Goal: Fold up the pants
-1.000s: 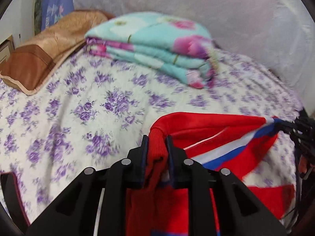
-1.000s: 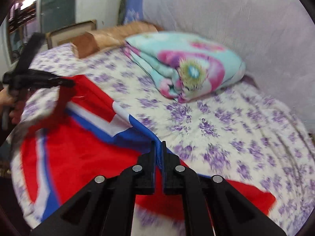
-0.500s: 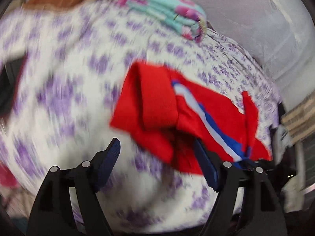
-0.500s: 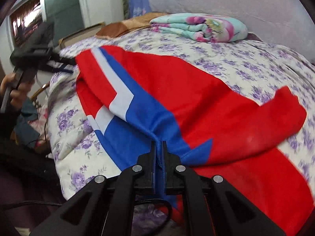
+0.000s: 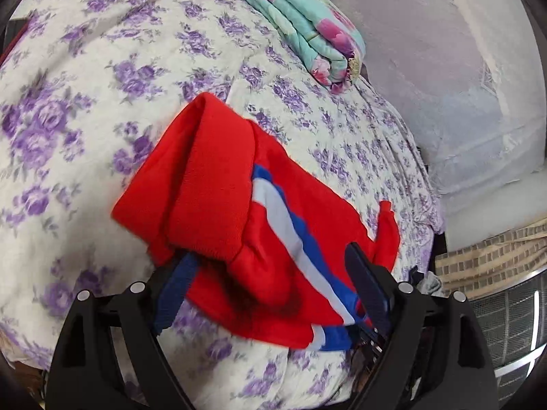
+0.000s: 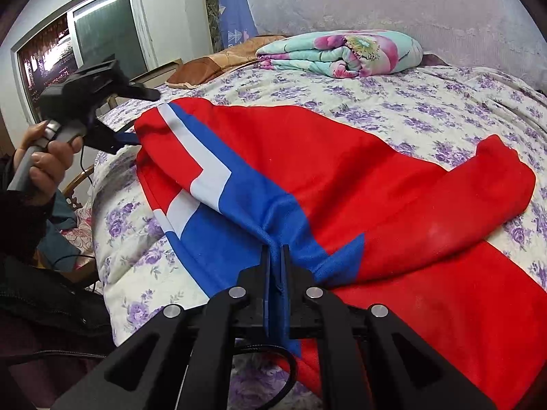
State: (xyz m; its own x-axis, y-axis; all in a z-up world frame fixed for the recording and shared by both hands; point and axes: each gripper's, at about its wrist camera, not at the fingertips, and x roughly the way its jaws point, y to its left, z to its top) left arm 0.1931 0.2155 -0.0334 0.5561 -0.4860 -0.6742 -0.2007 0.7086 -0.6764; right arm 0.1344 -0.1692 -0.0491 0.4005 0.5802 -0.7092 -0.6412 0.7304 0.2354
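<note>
Only the right wrist view shows the person's hand (image 6: 41,160) gripping the opening left gripper (image 5: 270,283) (pants (image 6: 307,171) between, unpinched); right gripper (image 6: 276,256) pinches their blue edge.

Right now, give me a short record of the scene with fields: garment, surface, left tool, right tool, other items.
garment: red pants with blue and white stripe, lying folded over on the bed
surface: bedspread with purple flowers
left tool: left tool, jaws opening, cloth between them but not pinched
right tool: right tool, shut on a blue fold of the pants
other items: folded floral blanket near the wall; brown pillow beside it
</note>
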